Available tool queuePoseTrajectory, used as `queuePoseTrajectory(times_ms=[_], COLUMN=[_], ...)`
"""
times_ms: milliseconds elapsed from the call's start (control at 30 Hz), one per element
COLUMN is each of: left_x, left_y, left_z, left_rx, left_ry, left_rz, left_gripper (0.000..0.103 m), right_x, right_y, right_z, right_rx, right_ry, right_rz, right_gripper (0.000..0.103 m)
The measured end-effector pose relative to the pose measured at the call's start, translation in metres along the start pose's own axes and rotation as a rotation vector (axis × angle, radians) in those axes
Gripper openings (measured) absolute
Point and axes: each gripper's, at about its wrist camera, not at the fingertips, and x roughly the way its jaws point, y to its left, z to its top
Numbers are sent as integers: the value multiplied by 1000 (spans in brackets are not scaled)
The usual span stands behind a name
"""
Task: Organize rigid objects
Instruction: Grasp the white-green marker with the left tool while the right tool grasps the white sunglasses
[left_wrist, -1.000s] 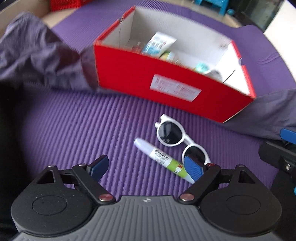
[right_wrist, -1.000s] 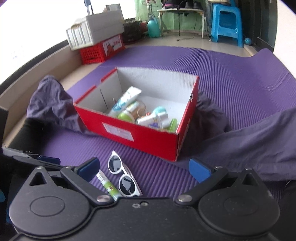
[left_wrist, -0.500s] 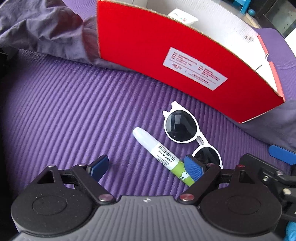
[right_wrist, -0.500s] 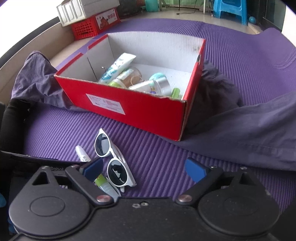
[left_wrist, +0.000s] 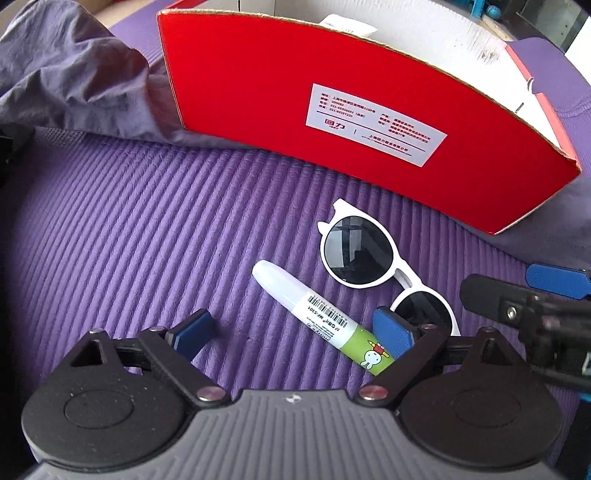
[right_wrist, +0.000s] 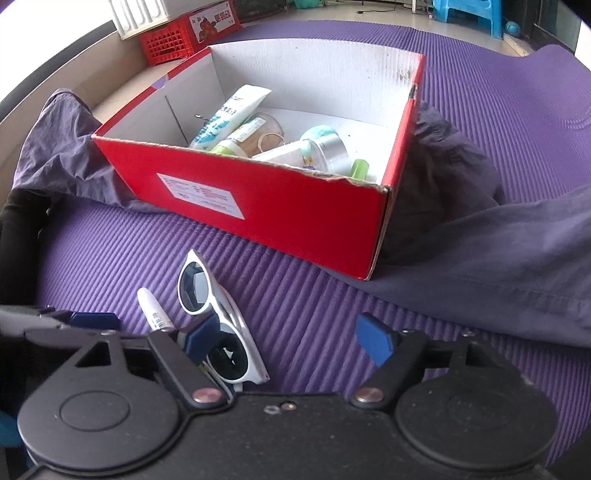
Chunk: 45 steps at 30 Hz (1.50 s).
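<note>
A white and green marker pen (left_wrist: 321, 317) lies on the purple mat, beside white sunglasses (left_wrist: 364, 254). My left gripper (left_wrist: 291, 328) is open low over the mat, its jaws either side of the pen's green end. My right gripper (right_wrist: 291, 338) is open just above the sunglasses (right_wrist: 212, 312), with its left finger over their near lens. The pen (right_wrist: 153, 310) shows to the left of them. The red cardboard box (right_wrist: 295, 206) stands behind, holding a tube, bottles and other small items.
Grey-purple clothes (right_wrist: 498, 251) lie bunched at the box's right, and more cloth (left_wrist: 70, 77) at its left. A red crate (right_wrist: 173, 40) and a blue stool (right_wrist: 469, 14) stand off the ribbed purple mat (left_wrist: 147, 221) at the back.
Both grippers have moved down and forward toward the pen and sunglasses. The box now fills more of the left wrist view. Both stay open.
</note>
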Motion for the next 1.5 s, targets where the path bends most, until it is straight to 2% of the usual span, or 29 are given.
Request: queuePoseTrajectory(times_ms=[267, 400, 433, 567, 733, 867, 1000, 1033, 1167, 1400, 1433, 1467, 1500], left_x=[-2, -8, -10, -16, -18, -20, -19, -19, -22, -30, -30, -29, -28], left_y=[3, 3, 4, 17, 31, 36, 42, 44, 52, 45, 43, 41, 40], left_z=[-8, -14, -15, -16, -15, -16, -14, -13, -11, -19, -21, -22, -24], left_rx=[56, 101, 111, 95, 50, 42, 36, 32, -15, -31, -36, -45, -58], left_ry=[-35, -46, -51, -64, -60, -63, -52, -47, -14, 44, 56, 69, 82], left_rz=[-27, 14, 12, 3, -32, -45, -73, -84, -140, -177, -181, -180, -179], left_gripper=[92, 72, 70, 49, 39, 33, 32, 32, 32, 34, 37, 49, 56], right_x=[8, 16, 19, 29, 42, 48, 51, 51, 49, 38, 35, 33, 31], right_y=[3, 12, 16, 31, 46, 61, 73, 74, 75, 70, 68, 66, 64], right_z=[4, 5, 5, 5, 5, 2, -1, 0, -1, -12, -15, -18, -20], right_rx=[-17, -23, -29, -66, -103, -158, -223, -224, -218, -146, -140, -131, -124], right_ry=[20, 32, 37, 55, 76, 74, 63, 61, 58, 58, 55, 52, 52], right_rz=[13, 36, 43, 54, 25, -21, -59, -55, -54, -50, -51, -52, -52], right_gripper=[74, 71, 70, 65, 52, 49, 38, 30, 29, 29, 29, 29, 29])
